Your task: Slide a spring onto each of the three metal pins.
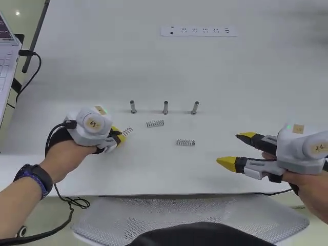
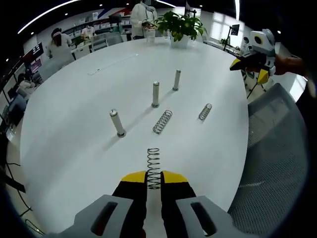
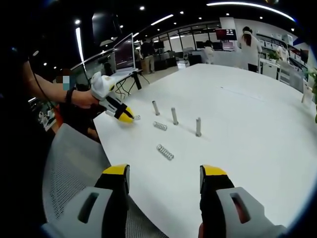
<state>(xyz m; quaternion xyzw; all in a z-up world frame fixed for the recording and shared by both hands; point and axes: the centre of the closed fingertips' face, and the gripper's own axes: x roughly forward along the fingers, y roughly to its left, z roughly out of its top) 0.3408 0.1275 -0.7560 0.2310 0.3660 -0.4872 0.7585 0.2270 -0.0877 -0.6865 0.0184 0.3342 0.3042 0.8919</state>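
A: Three short upright steel pins (image 1: 165, 107) are noted bare. One small coiled wire spring (image 2: 153, 163) is pinched by its end in the yellow-tipped left gripper (image 2: 154, 176), at seven o'clock of the pins.
B: The yellow-tipped right gripper (image 3: 165, 171) is held spread and empty. Risk?
A: The spring could be flicked loose or buckled if pushed off-axis against a pin top.
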